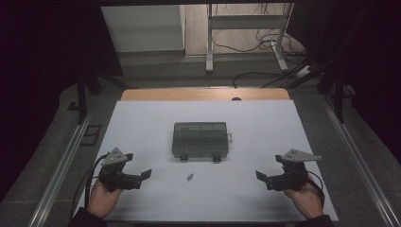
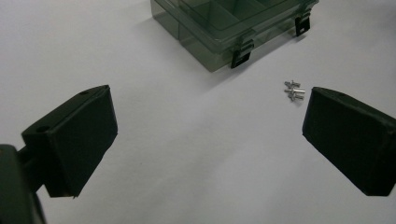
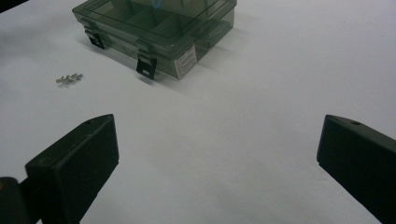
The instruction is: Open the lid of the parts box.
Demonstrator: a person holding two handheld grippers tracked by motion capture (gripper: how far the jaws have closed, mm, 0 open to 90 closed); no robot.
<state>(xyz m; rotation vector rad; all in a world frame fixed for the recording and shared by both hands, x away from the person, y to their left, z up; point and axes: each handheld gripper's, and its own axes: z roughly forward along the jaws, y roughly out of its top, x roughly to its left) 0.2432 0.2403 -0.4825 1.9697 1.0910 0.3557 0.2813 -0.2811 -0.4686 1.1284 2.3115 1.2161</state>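
Observation:
A smoky-green clear plastic compartment box [image 1: 200, 140] lies closed in the middle of the white table top, two black latches facing the person. A small heap of silver screws [image 1: 190, 177] rests in front of it. The box [image 2: 233, 28] and screws [image 2: 294, 90] lie ahead of the left gripper [image 2: 210, 135], which is open and holds nothing. In the high view the left gripper [image 1: 145, 175] sits at the lower left. The right gripper [image 1: 261, 176] sits at the lower right, also open. From the right gripper [image 3: 217, 158] the box [image 3: 156, 32] and screws [image 3: 69, 78] lie ahead to the left.
The white sheet [image 1: 265, 127] covers a wooden table [image 1: 203, 94] whose far edge shows. Metal rails [image 1: 61, 165] run along both sides. Beyond the table stand a white desk frame [image 1: 246, 33] and loose cables [image 1: 265, 45] on the floor.

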